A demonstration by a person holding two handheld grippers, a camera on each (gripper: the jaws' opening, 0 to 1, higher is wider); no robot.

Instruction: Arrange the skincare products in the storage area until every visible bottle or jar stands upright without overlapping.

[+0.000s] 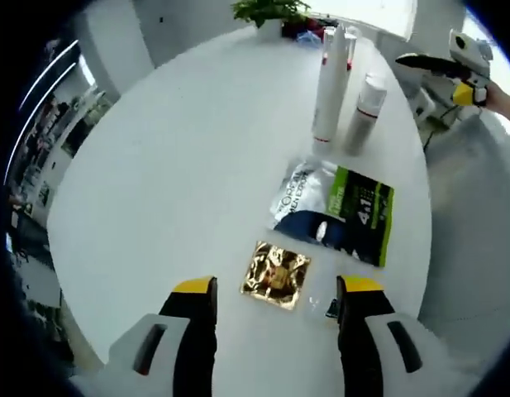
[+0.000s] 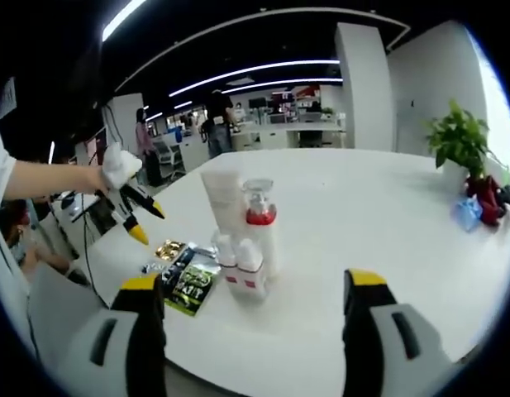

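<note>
Several skincare bottles stand upright in a tight cluster on the round white table (image 1: 155, 182): a tall white tube (image 1: 329, 87) (image 2: 221, 203), a pump bottle with a red band (image 1: 364, 116) (image 2: 260, 223), and two small white bottles (image 2: 238, 266) in front. A green, black and silver pouch (image 1: 337, 211) (image 2: 188, 285) lies flat, with a gold sachet (image 1: 275, 275) (image 2: 168, 248) and a small clear sachet (image 1: 321, 302) beside it. My left gripper (image 1: 278, 289) (image 2: 147, 223) hovers open over the gold sachet. My right gripper (image 2: 255, 283) (image 1: 436, 74) is open, facing the bottles from the table's edge.
A potted green plant (image 1: 271, 12) (image 2: 461, 141) stands at the far rim, with a red and a blue item (image 2: 474, 207) next to it. The table edge (image 1: 420, 273) runs close to the pouch. People and desks fill the office behind.
</note>
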